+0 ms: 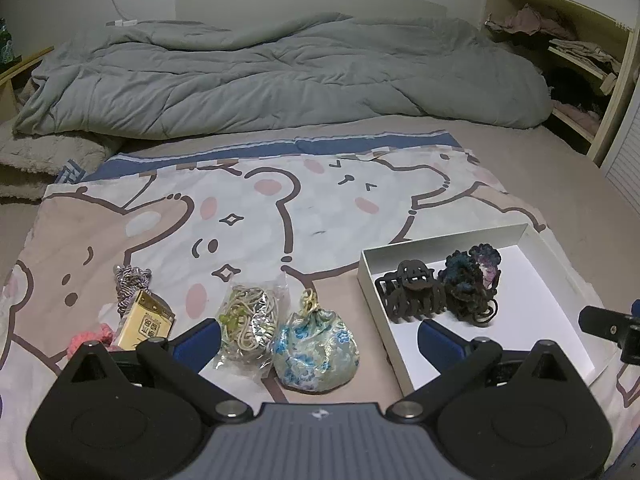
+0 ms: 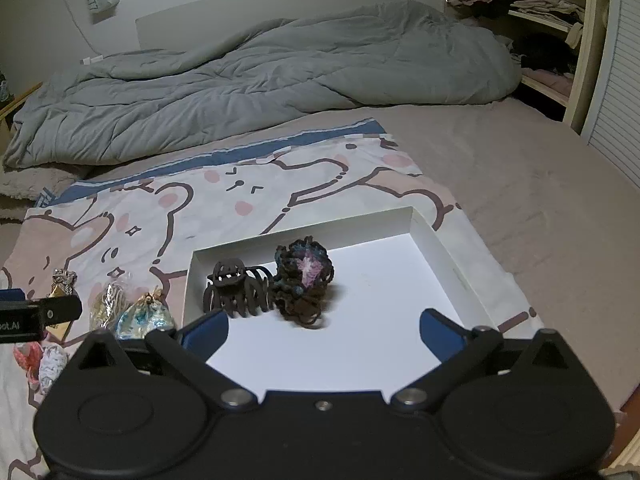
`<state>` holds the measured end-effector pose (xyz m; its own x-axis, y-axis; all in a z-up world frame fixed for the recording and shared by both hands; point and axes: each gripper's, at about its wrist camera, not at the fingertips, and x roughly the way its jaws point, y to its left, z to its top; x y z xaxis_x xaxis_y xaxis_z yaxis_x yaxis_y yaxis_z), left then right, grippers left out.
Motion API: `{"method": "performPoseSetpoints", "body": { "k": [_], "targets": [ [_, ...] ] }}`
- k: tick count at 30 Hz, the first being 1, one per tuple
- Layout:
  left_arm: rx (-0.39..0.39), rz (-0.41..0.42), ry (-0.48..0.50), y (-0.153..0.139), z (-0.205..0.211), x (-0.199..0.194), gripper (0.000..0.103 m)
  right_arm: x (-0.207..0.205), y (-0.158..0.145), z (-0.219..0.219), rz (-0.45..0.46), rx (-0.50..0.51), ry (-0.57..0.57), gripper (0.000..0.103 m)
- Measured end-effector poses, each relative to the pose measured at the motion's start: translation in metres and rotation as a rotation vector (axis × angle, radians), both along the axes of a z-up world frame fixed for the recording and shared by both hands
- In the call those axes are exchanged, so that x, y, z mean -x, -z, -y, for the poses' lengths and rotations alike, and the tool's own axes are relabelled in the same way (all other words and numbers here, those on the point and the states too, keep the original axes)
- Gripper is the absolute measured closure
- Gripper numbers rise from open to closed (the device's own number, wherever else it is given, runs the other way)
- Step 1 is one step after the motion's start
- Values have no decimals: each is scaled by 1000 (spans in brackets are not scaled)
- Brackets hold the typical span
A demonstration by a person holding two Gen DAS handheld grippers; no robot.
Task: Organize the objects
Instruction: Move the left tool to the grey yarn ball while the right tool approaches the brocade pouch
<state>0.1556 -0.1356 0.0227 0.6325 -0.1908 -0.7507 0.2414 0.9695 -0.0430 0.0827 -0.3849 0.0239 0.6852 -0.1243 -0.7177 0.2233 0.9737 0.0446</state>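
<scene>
A white shallow box (image 1: 538,248) (image 2: 440,240) lies on a cartoon-bear cloth and holds a dark brown claw hair clip (image 1: 412,292) (image 2: 238,290) and a pile of dark scrunchies (image 1: 470,284) (image 2: 302,280). Left of the box lie a blue floral pouch (image 1: 316,354) (image 2: 144,320), a clear bag of cords (image 1: 248,320) (image 2: 110,304), a gold box (image 1: 146,324), a silver braided cord (image 1: 130,284) and a pink knit piece (image 1: 90,340). My left gripper (image 1: 318,340) is open above the pouch. My right gripper (image 2: 324,330) is open and empty over the box.
A crumpled grey duvet (image 1: 260,76) (image 2: 260,76) covers the back of the bed. Open shelves with clothes (image 1: 576,64) (image 2: 548,20) stand at the right. A fuzzy beige blanket (image 1: 36,160) lies at the far left.
</scene>
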Motion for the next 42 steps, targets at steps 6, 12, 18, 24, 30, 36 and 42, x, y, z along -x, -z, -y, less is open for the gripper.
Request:
{"method": "performPoseSetpoints", "body": {
  "k": [6,12,18,24,30,36,42],
  "targets": [
    [1,3,-5,0,-4,1,0,-1,1,-1,-5,-3,-5,0],
    [-5,1,-31,1,-18,-3,0,-9,3,-8,-8,-2,-10,0],
    [-5,2,-72,0,-41,-7,0,-24,5,-27,-8,-12,-42,0],
    [-7,8,-117,-3,-69,-10,0,-38,7,-52,-8,-12,-89,0],
    [-18,17,-160,-6,-99,-9,0,-51,6,-79,-2,-20,-140,0],
    [-35,27,-198,-6,-131,-7,0,-62,5,-104,9,-35,-194,0],
    [-29,38,-230,-8,-156,-6,0,-72,6,-127,11,-48,-246,0]
  ]
}}
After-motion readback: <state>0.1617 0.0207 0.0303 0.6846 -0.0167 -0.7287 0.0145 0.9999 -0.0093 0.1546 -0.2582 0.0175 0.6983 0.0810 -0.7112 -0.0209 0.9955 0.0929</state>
